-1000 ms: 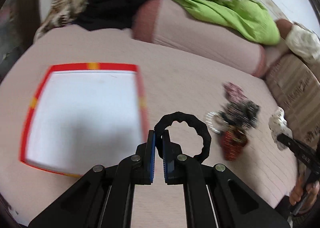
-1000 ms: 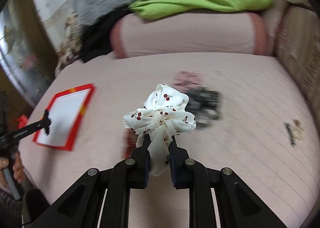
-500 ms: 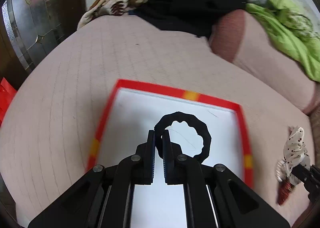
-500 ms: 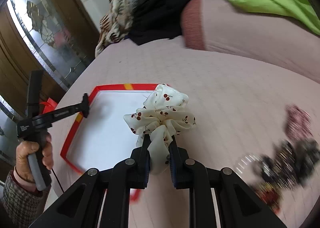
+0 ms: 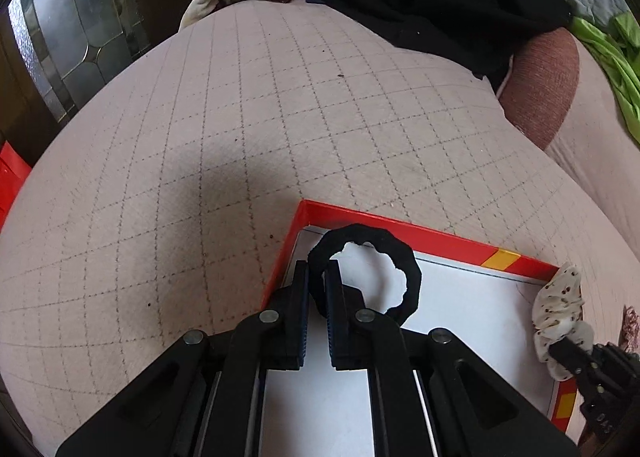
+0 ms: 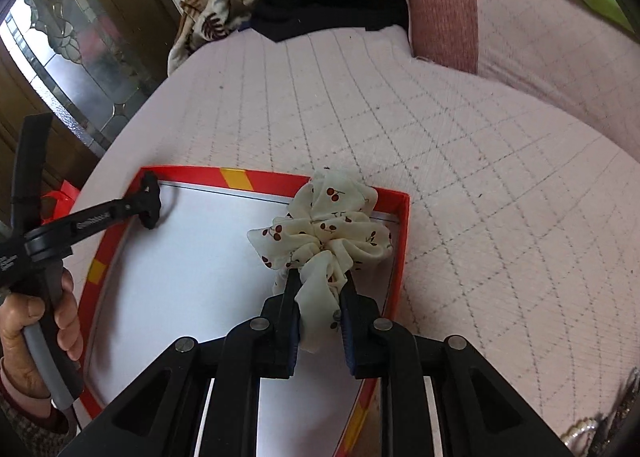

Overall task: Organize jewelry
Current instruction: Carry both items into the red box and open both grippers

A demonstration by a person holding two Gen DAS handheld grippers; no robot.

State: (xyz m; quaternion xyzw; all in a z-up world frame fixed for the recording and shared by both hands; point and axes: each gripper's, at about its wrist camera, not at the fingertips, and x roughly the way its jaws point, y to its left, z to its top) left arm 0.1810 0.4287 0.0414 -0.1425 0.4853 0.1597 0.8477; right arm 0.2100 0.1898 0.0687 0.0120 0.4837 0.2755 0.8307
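On a pink quilted bed (image 5: 280, 105), a shallow red-rimmed white tray (image 6: 400, 241) is laid. The left gripper (image 5: 316, 289), clamped on a black ring-shaped scrunchie (image 5: 404, 257), is poised over the tray's far left corner; the right gripper (image 6: 318, 289), pinching a cream cherry-print fabric scrunchie (image 6: 328, 225), over its far right corner.

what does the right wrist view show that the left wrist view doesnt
Only the right wrist view: the person's hand on the left gripper's handle, and the cherry print on the white scrunchie up close.
Only the left wrist view: the black hair tie as an open ring.
Both: the red-rimmed tray, the pink quilted cover, and each gripper shut on its piece over the tray.
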